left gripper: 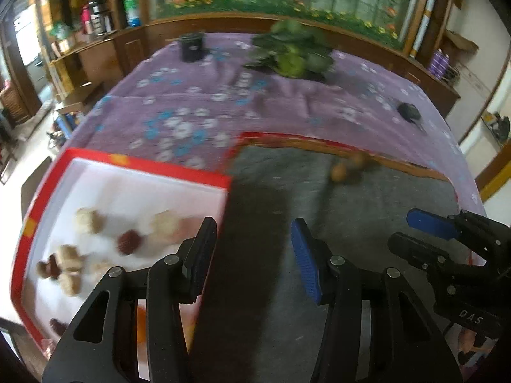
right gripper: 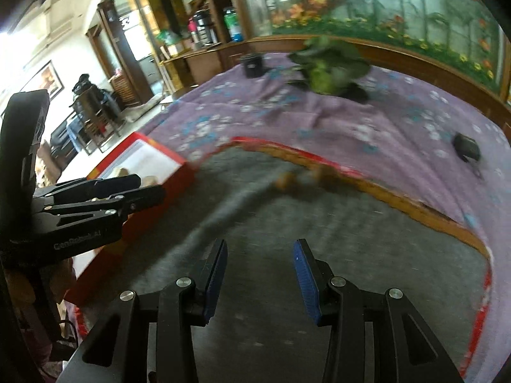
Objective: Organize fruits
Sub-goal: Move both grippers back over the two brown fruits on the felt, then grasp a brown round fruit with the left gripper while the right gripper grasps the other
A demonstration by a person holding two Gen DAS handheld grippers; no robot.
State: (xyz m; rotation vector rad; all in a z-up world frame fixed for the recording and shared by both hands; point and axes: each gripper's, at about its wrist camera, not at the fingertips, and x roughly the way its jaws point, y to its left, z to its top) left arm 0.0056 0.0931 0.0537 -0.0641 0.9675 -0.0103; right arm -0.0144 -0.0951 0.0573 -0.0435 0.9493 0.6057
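A red box with a white inside [left gripper: 143, 172] sits at the left and holds several pale and dark red fruits [left gripper: 129, 242]. Beside it lies a large red-edged tray with a grey floor [left gripper: 367, 223]; a few brown fruits [left gripper: 348, 167] lie near its far edge, also seen in the right wrist view [right gripper: 303, 177]. My left gripper [left gripper: 254, 249] is open and empty, over the border between box and tray. My right gripper [right gripper: 260, 271] is open and empty above the grey floor [right gripper: 351, 239]. The red box also shows in the right wrist view [right gripper: 153, 156].
A purple flowered cloth [left gripper: 255, 102] covers the table. A leafy green plant [left gripper: 293, 52] and a black cylinder [left gripper: 191, 46] stand at the far side. A small black object [left gripper: 408, 111] lies at the right. Wooden shelves with bottles stand behind.
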